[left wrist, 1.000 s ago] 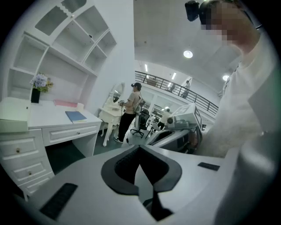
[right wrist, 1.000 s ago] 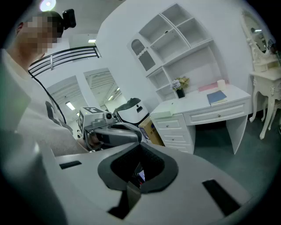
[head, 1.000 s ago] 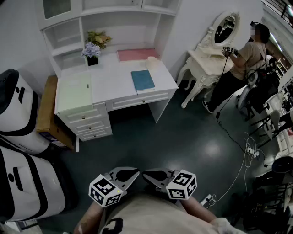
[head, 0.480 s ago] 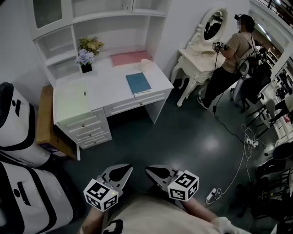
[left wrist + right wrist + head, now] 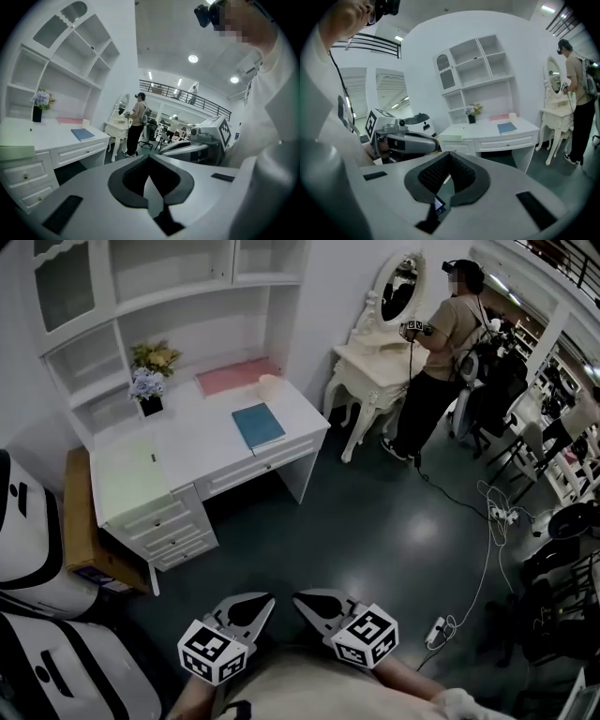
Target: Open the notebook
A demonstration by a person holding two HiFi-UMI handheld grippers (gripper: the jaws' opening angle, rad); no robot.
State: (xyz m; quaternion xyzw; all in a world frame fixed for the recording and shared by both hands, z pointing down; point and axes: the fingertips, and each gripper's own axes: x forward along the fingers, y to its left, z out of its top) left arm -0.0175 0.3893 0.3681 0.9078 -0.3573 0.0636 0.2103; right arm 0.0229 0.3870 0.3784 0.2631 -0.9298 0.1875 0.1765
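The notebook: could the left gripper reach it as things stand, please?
Probably not yet: the left gripper is by the person's body, with floor between it and the desk. The notebook lies uncovered.

Left gripper (image 5: 268, 598) and right gripper (image 5: 297, 596): same build, light grey moulded shells tapering to a point, dark grey ribbed pads (image 5: 136, 176) lining a leaf-shaped cut-out. Black rectangular insets (image 5: 61, 214) on the top faces. Each carries a white cube (image 5: 214, 650) with black square markers, and a small grey camera pod (image 5: 199, 132) beside the cube. Wearer: pale off-white shirt (image 5: 319, 690) with a dark print (image 5: 234, 706) on the chest, loose pale sleeve (image 5: 276, 140), black headset (image 5: 206, 11).
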